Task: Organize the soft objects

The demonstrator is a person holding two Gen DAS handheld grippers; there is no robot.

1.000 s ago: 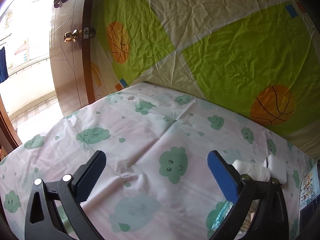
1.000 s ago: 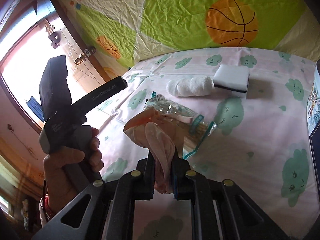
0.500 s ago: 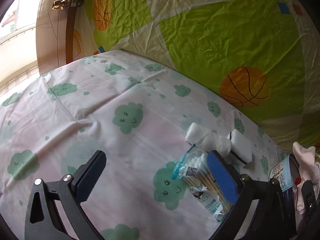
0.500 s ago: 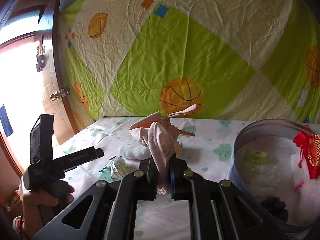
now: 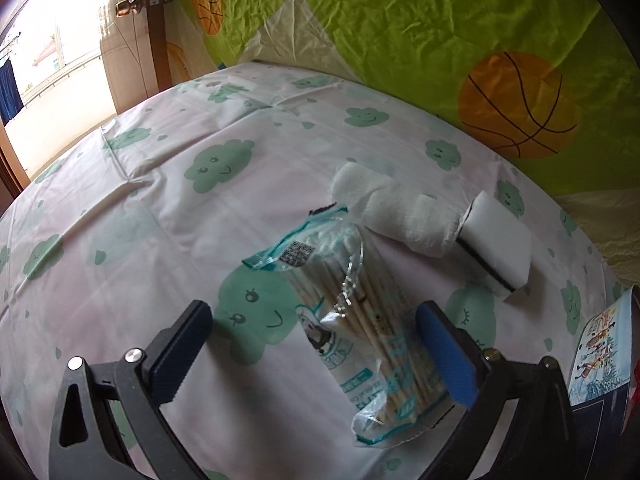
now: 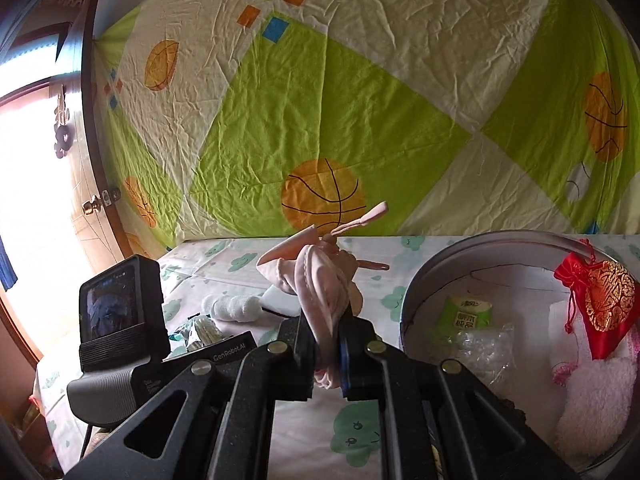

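Observation:
My right gripper [image 6: 325, 356] is shut on a crumpled pink cloth [image 6: 320, 280] and holds it above the bed, just left of a round tin [image 6: 404, 312]. Inside the tin lie a red drawstring pouch [image 6: 600, 300], a fluffy pink towel [image 6: 592, 404] and a green tissue pack [image 6: 466, 312]. My left gripper [image 5: 316, 340] stands open over a plastic bag of cotton swabs [image 5: 360, 320], which lies between its fingers untouched. Beyond the bag rest a rolled white cloth [image 5: 400, 212] and a white sponge [image 5: 500, 248].
The bed carries a pink sheet with green clouds [image 5: 160, 216]. A green and cream basketball sheet [image 6: 360, 112] hangs behind it. A wooden door with a brass knob [image 5: 127, 2] stands at the left. The tin's printed wall [image 5: 596, 348] shows at the right edge of the left wrist view.
My left gripper swung right and down until the swab bag lay between its open fingers. My right gripper lifted the pink cloth off the bed and carried it toward the tin.

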